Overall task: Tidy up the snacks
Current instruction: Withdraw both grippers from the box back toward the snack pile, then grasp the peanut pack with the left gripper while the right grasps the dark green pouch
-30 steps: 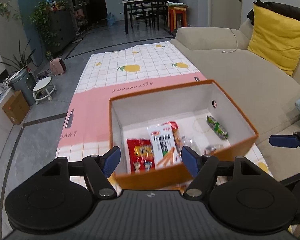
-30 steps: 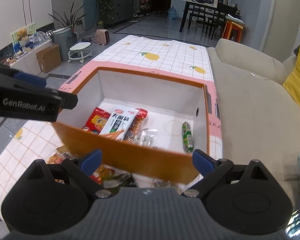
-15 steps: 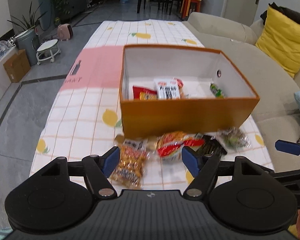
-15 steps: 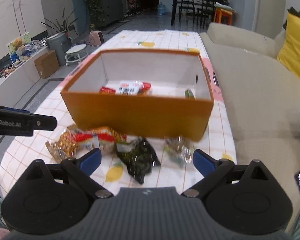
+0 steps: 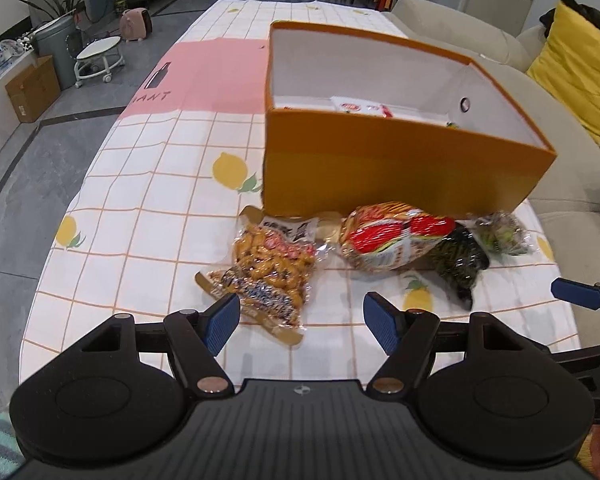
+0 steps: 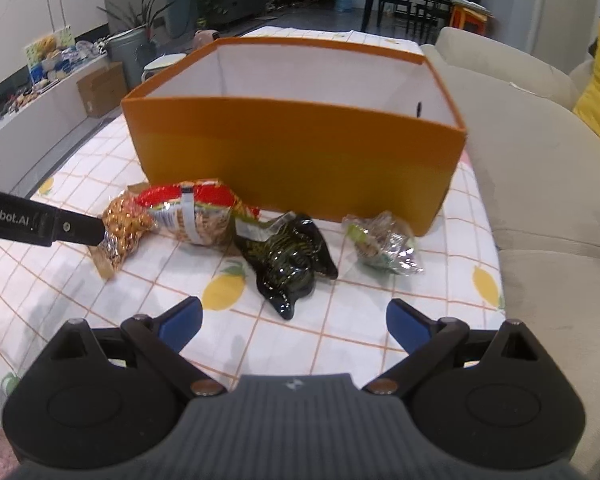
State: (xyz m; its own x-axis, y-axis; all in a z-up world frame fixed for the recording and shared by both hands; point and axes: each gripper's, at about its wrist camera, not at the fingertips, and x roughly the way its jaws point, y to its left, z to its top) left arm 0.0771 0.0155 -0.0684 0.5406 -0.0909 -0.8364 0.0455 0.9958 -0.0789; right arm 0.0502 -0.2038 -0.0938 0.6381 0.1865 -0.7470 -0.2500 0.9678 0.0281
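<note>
An orange box [image 5: 400, 168] [image 6: 296, 160] stands on the table with a few snack packs partly visible inside [image 5: 360, 106]. Several snacks lie in front of it: an orange-yellow clear bag [image 5: 268, 268] [image 6: 124, 224], a red-and-white bag [image 5: 392, 240] [image 6: 188, 212], a dark green pack [image 5: 458, 260] [image 6: 288, 264], and a small clear greenish pack [image 5: 502, 232] [image 6: 380, 244]. My left gripper [image 5: 300, 322] is open and empty, just short of the orange-yellow bag. My right gripper [image 6: 294, 322] is open and empty, just short of the dark green pack.
The table wears a white checked cloth with lemons and a pink band [image 5: 204, 80]. A beige sofa [image 6: 540, 184] with a yellow cushion [image 5: 580, 68] runs along the right. A stool, bin and cardboard box [image 5: 32, 88] stand on the floor at left.
Both grippers have drawn back and dropped from above the box to low over the table in front of it. The loose snacks have come into view. Both stay open.
</note>
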